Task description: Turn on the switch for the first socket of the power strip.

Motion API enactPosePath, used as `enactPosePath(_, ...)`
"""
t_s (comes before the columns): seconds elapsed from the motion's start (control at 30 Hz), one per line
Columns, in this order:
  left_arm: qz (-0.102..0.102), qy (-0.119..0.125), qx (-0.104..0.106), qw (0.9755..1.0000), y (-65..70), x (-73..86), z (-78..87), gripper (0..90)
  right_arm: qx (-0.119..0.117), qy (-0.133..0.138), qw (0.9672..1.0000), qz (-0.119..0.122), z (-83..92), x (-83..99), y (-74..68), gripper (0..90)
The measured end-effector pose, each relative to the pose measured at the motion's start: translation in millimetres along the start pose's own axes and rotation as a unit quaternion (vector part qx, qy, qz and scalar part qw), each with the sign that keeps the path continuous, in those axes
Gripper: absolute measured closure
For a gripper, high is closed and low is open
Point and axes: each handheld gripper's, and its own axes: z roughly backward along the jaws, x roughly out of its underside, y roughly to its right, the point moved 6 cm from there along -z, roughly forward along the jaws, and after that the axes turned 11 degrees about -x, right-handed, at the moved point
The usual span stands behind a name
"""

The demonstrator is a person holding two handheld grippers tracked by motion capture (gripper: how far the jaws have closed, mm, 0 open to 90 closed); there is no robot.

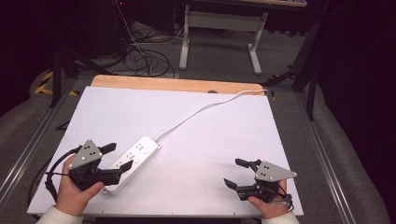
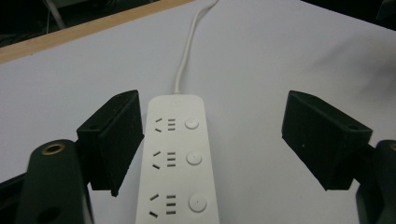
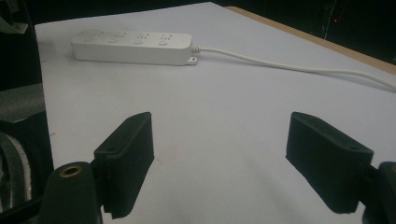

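White power strip (image 1: 133,163) lies between left gripper (image 1: 115,157) fingers (spread wide).

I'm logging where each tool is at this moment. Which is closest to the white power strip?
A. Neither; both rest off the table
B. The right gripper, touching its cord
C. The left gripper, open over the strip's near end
C: the left gripper stands open over the power strip, while the right gripper hangs apart over bare table.

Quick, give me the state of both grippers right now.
Left gripper: open, holding nothing, jaws spread either side of the white power strip.
Right gripper: open, holding nothing, over the bare white table.
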Motion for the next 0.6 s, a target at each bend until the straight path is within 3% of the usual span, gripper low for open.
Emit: enactPosePath(0.6,0.002,-0.007,0.005,1.0,1.6,-14.4,-25.6,21.7,-0.001,0.0,1.0,0.001,-0.6,0.6,0.0,23.8)
